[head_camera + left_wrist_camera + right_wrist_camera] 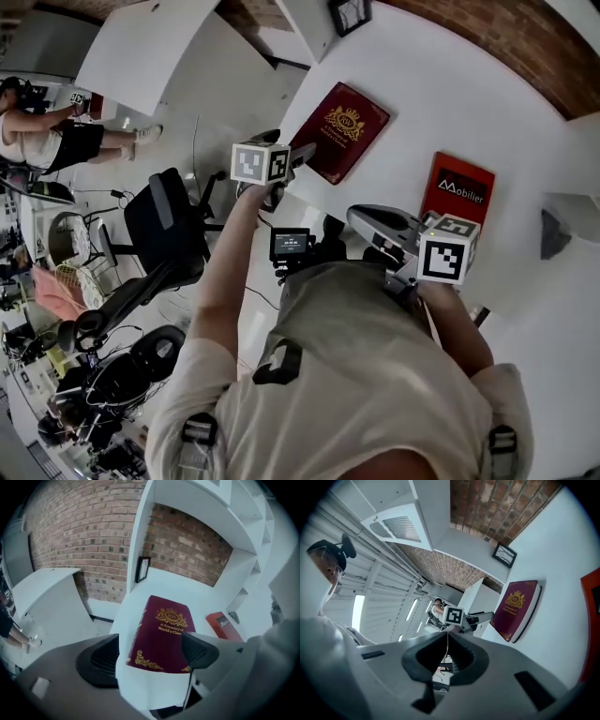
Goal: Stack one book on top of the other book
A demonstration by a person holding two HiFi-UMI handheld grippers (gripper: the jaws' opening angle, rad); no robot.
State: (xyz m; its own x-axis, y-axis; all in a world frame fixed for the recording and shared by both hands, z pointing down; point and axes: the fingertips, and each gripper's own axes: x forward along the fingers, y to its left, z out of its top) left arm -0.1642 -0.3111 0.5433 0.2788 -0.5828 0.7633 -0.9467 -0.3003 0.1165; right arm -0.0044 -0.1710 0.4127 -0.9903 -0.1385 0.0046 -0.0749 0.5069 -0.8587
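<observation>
A maroon book (342, 129) with gold print lies flat on the white table (450, 84). A red book (457, 187) lies to its right, apart from it. My left gripper (305, 152) is at the maroon book's near left edge. In the left gripper view that gripper (152, 656) is open, with the maroon book (164, 637) seen between and beyond the pads, untouched; the red book (224, 624) is further right. My right gripper (356, 217) hovers near the table's front edge, left of the red book. In its own view it (447, 637) is shut on nothing, with the maroon book (516, 609) ahead.
A small framed picture (350, 14) leans at the back of the table by the brick wall (525, 37). Off the table's left edge are an office chair (164, 225), another white desk (141, 47) and a seated person (47, 131). White shelving (243, 536) rises on the right.
</observation>
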